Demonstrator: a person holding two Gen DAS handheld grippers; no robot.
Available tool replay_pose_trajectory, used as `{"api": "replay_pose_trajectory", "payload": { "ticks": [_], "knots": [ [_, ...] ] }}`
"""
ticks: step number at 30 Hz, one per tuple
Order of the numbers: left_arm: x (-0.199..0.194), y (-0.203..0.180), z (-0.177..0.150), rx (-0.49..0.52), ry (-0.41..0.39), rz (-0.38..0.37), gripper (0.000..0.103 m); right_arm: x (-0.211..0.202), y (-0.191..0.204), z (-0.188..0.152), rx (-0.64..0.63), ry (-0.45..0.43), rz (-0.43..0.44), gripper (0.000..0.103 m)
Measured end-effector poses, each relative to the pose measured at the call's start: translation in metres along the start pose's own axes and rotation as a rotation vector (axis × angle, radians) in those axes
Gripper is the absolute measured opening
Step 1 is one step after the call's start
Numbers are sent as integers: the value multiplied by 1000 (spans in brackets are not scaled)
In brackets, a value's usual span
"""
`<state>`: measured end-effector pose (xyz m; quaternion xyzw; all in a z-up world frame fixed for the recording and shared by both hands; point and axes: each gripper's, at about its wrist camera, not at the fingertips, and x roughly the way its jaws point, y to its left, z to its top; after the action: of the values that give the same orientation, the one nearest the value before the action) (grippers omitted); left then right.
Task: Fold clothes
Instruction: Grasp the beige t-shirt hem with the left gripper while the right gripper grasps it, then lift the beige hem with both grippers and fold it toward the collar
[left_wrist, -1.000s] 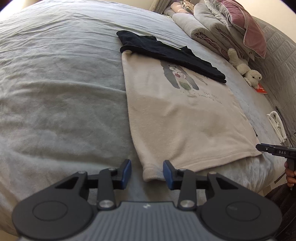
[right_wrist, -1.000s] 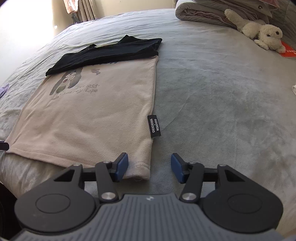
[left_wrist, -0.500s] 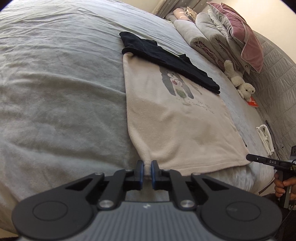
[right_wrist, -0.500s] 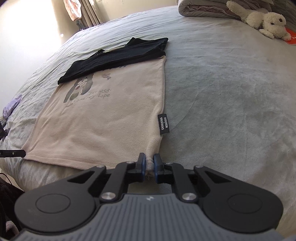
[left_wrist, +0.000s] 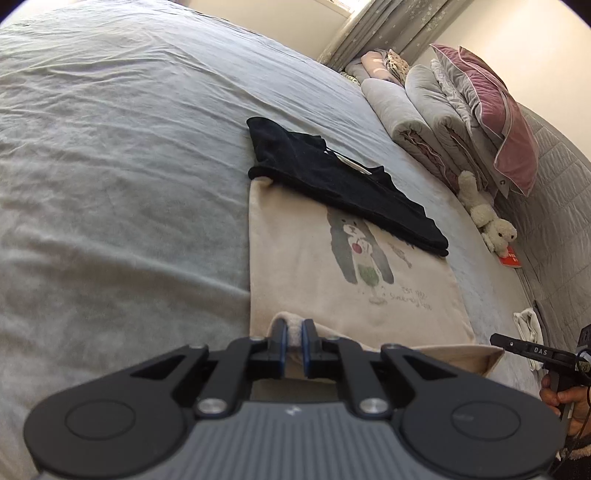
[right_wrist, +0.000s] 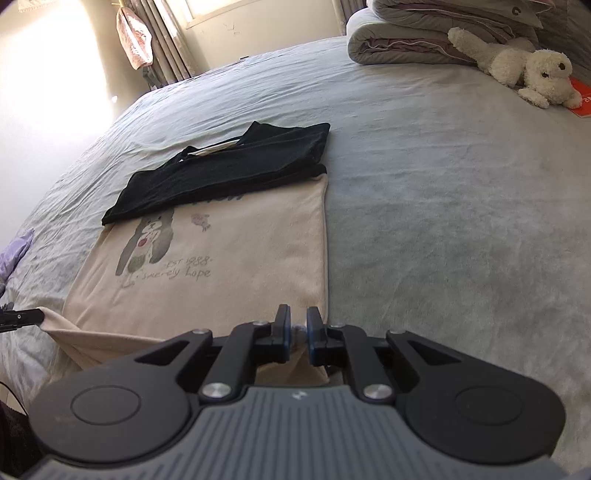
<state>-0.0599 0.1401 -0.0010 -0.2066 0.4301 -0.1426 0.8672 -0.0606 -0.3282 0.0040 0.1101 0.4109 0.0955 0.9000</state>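
A cream shirt (left_wrist: 332, 280) (right_wrist: 221, 273) with a dog print lies flat on the grey bed. My left gripper (left_wrist: 293, 332) is shut on its near left hem corner. My right gripper (right_wrist: 297, 325) is shut on the near right hem corner. Both corners are lifted off the bed and the hem between them is carried over the shirt's lower part, showing its underside. A folded black garment (left_wrist: 340, 184) (right_wrist: 229, 173) lies across the far end of the cream shirt. The right gripper's tip (left_wrist: 532, 349) shows at the right edge of the left wrist view.
Rolled grey quilts (left_wrist: 424, 122) and a pink pillow (left_wrist: 495, 118) are stacked at the head of the bed (left_wrist: 110, 166). A white plush dog (right_wrist: 524, 66) lies beside an orange card (right_wrist: 580, 98). A lilac cloth (right_wrist: 14, 254) sits at the bed's left side.
Both grippers closed on the cream shirt's near hem corners, then lifted them and carried them forward over the shirt, so the hem now folds up off the bed.
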Motion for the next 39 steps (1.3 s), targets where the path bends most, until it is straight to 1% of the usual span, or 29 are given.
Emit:
{"api": "replay_pose_trajectory", "payload": {
  "ticks": [4,6,8,10,12,14,15,17,18,19,20,21,22,24,25,26,32,35,37,38,39],
  "knots": [
    [24,2,19,-11,9,30,8,20,-9,15,48,-9,-28,10],
    [36,4,27,-21,16,40,8,30,-14,20,67,-15,-46,4],
    [46,7,31,-30,12,40,8,39,-20,23,89,-22,-58,4],
    [53,10,35,-37,5,35,8,46,-26,22,108,-31,-53,4],
    [56,13,37,-40,-7,14,9,48,-32,21,126,-44,-42,5],
    [56,16,37,-35,-19,-8,10,41,-35,20,121,-56,-7,14],
    [54,17,38,-32,-26,-19,12,37,-36,20,117,-62,13,15],
    [50,19,38,-26,-41,-39,14,21,-37,18,84,-102,50,25],
    [48,20,38,-23,-46,-50,19,12,-38,16,67,-126,76,41],
    [46,21,38,-23,-52,-60,24,4,-39,14,50,-148,108,53],
    [42,22,38,-24,-62,-69,27,-4,-40,11,31,-164,138,56],
    [39,23,38,-24,-72,-79,33,-12,-40,8,3,-180,177,60],
    [35,25,38,-22,-84,-89,37,-18,-39,6,-23,-188,205,65],
    [30,26,38,-6,-96,-107,39,-26,-36,1,-74,-193,242,71],
    [28,25,37,10,-98,-110,43,-28,-33,-1,-101,-189,251,72],
    [27,24,37,32,-98,-110,44,-29,-31,-3,-126,-183,255,72],
    [30,10,25,203,-71,-103,45,-17,-9,-14,-283,-142,237,72],
    [36,6,20,245,-62,-97,45,-10,-2,-18,-344,-126,208,72],
    [40,6,19,261,-58,-77,43,-4,0,-20,-374,-111,191,72],
    [42,5,19,269,-58,-68,42,-2,1,-22,-382,-103,185,70],
    [43,5,18,276,-60,-61,42,0,0,-22,-383,-93,183,60]
  ]
}}
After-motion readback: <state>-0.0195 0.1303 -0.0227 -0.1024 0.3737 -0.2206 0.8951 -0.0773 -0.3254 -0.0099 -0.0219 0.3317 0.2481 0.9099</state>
